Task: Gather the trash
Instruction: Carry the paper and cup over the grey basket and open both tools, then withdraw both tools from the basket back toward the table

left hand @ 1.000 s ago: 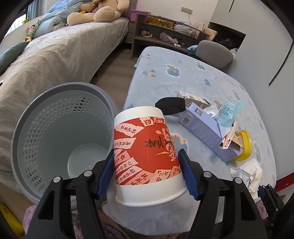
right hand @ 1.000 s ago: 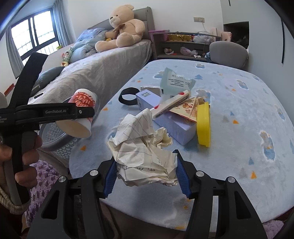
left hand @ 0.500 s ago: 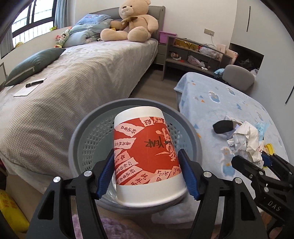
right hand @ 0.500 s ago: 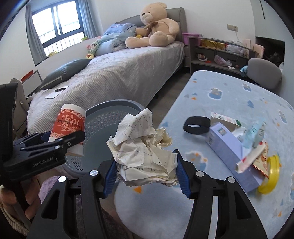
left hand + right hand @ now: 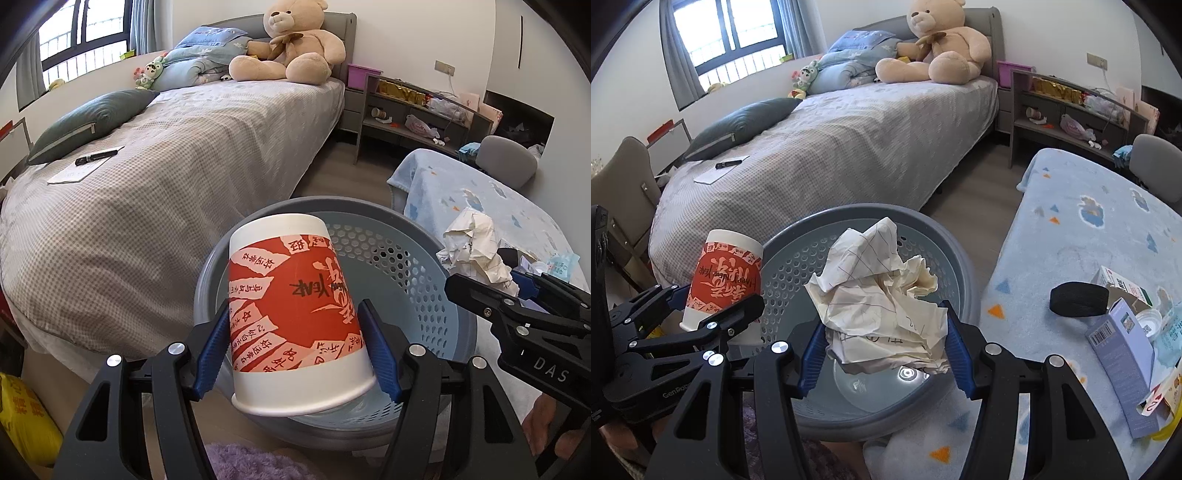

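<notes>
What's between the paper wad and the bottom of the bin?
Nothing: in the right wrist view the wad hangs over the bin's bare floor.

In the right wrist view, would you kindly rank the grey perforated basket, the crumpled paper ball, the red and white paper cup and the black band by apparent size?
1. Grey perforated basket
2. Crumpled paper ball, though it is nearest the camera
3. Red and white paper cup
4. Black band

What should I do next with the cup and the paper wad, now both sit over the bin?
Probably open both tongs and let them drop. The left tongs grip the cup upside down over the bin, and the right tongs hold the paper wad above the bin's bare floor. If unsure, release the paper first; the cup sits nearer the near rim.
</notes>
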Demonstrator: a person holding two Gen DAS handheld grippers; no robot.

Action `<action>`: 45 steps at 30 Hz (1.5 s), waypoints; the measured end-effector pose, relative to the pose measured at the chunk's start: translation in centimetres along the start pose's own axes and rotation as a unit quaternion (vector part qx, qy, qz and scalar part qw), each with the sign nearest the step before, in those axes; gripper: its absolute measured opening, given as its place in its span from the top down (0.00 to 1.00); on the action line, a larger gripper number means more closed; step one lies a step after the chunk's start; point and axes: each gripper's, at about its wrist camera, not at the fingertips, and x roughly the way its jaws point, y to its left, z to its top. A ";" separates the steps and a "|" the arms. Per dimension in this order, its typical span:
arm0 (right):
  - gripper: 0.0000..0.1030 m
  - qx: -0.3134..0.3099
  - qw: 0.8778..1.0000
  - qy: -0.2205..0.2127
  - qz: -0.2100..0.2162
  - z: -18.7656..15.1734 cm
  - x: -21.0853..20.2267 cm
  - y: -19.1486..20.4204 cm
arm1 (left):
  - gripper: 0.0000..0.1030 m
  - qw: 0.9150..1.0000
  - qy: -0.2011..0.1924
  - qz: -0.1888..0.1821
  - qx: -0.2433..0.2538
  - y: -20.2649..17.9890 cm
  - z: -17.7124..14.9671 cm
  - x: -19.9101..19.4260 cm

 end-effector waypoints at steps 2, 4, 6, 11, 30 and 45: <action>0.45 0.001 1.000 0.002 0.002 0.2 0.5 0.1 | 0.37 1.000 -0.001 0.000 -0.002 0.3 0.1 0.1; 0.44 0.002 1.000 0.002 0.004 0.5 0.9 0.2 | 0.37 1.000 -0.001 0.001 -0.006 0.4 0.2 0.1; 0.41 0.000 1.000 -0.001 0.003 0.7 1.0 0.2 | 0.37 1.000 -0.004 0.003 -0.009 0.6 0.2 0.1; 0.24 -0.002 1.000 -0.015 -0.001 0.9 0.4 0.2 | 0.35 1.000 -0.006 0.010 -0.013 0.8 0.3 0.0; 0.22 0.003 1.000 -0.014 -0.005 0.4 -0.3 -0.2 | 0.29 0.999 -0.013 0.037 -0.017 0.7 -0.1 -1.0; 0.22 0.012 1.000 -0.021 -0.004 -0.6 -2.2 -0.7 | 0.27 0.999 -0.013 0.041 -0.017 0.0 -0.8 -2.0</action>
